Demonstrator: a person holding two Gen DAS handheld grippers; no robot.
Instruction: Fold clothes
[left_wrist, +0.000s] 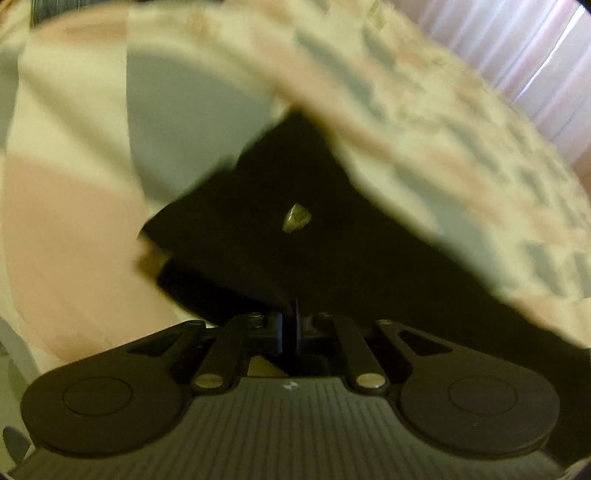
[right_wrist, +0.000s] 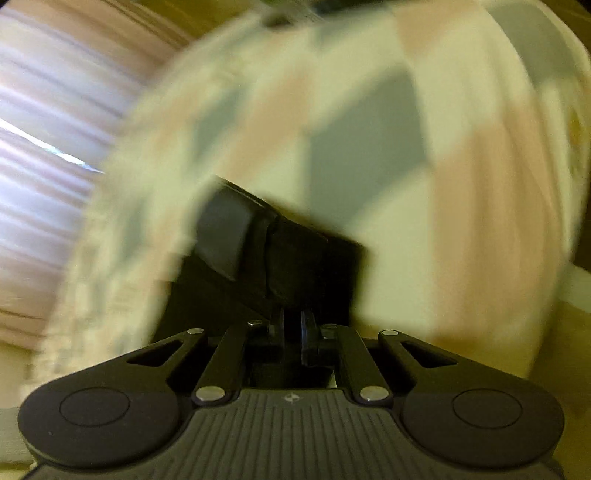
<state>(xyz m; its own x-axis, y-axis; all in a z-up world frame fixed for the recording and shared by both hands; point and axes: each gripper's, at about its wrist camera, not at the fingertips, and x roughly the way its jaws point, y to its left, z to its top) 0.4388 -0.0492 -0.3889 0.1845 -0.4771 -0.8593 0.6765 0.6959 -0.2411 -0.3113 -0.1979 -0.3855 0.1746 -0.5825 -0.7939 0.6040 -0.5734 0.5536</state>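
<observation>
L gripper (left_wrist: 289, 325) pinching black garment (left_wrist: 280, 258), jaws closed on cloth, R gripper (right_wrist: 292, 328) also clamping it, checkered bedspread (left_wrist: 424, 129) lying beneath, pics blurring

Matt black cloth garment (left_wrist: 258, 236) on a soft, seemingly cotton, checked bedsheet (left_wrist: 192, 122).

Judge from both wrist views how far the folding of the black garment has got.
Done: nothing looks folded yet. In hand: the left gripper and right gripper are both shut on the black garment, lifted over the checked bedcover. Left: laying it down and making every fold. Blur hides its shape.
</observation>
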